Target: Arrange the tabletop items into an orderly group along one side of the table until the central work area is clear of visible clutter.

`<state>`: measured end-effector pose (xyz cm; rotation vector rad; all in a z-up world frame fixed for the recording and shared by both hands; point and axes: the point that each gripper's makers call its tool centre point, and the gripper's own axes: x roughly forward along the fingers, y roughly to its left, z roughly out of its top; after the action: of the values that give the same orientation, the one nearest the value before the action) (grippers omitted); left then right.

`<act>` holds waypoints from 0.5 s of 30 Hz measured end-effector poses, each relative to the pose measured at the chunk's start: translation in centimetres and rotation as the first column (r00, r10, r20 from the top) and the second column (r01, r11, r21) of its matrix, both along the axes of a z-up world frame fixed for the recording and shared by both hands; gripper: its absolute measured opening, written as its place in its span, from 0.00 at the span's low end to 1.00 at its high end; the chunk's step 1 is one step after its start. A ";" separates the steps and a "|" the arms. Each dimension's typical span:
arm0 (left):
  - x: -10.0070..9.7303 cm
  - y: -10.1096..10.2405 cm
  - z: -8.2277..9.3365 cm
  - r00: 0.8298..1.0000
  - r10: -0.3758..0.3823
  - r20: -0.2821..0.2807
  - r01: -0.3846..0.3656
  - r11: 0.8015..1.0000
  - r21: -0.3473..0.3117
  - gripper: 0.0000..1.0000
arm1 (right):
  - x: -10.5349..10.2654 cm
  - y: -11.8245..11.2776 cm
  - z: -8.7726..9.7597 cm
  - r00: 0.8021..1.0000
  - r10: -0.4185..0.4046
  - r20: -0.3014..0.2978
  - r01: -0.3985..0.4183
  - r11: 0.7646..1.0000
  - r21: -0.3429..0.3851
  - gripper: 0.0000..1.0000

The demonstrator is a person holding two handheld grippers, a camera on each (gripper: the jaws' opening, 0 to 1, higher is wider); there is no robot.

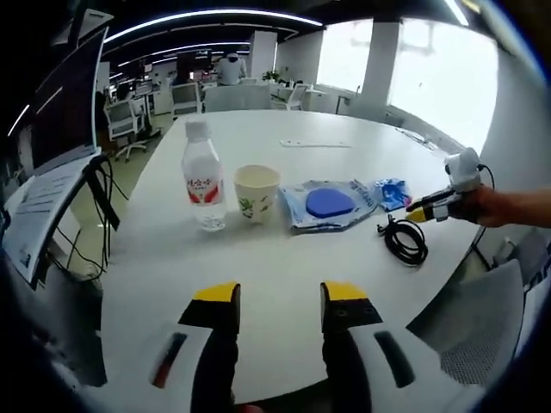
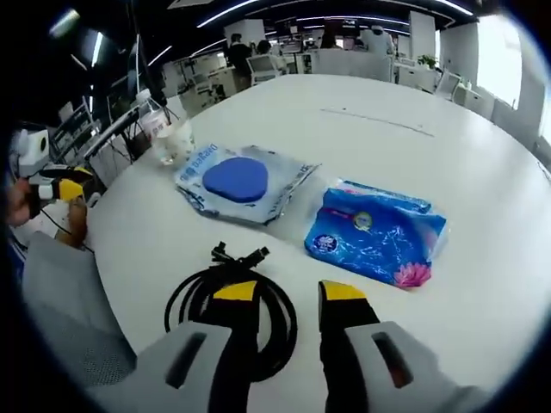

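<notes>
Coiled cable (image 2: 231, 303) under parted right gripper (image 2: 288, 294); bottle (image 1: 202, 179) label unreadable.

Open-plan office with bright windows (image 1: 435, 73), ceiling light strips (image 1: 207, 17), desks and chairs (image 1: 120, 120).

Brightness: bright daylight on the white bench (image 1: 344, 258); ceiling and far office dim.
Source: windows (image 1: 439, 77), blown out white; ceiling strip lights (image 1: 215, 15) glow.
Shadows: soft, short, under the bottle (image 1: 203, 176) and cup (image 1: 256, 193).
Glare: sheen on the blue packet (image 2: 379, 232).
Distortion: strong fisheye; the bench edge bows.
Focus: centre sharp; edges smeared, far desks hazy.
</notes>
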<state>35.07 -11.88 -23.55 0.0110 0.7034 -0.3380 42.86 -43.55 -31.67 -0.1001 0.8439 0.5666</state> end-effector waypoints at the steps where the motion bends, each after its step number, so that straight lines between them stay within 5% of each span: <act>1: -0.1 0.0 0.2 1.000 -0.004 0.006 0.004 1.000 0.008 0.36 | -0.2 0.2 -0.1 1.000 0.007 -0.002 -0.007 1.000 -0.003 0.26; 15: -0.8 0.0 0.8 0.999 -0.037 0.021 0.036 0.998 0.042 0.36 | -0.7 1.0 -1.6 0.997 0.072 -0.018 -0.073 0.996 -0.046 0.24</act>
<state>34.26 -11.89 -22.76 0.0667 0.6896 -0.3581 42.17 -42.58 -33.26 -0.1688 0.8724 0.6166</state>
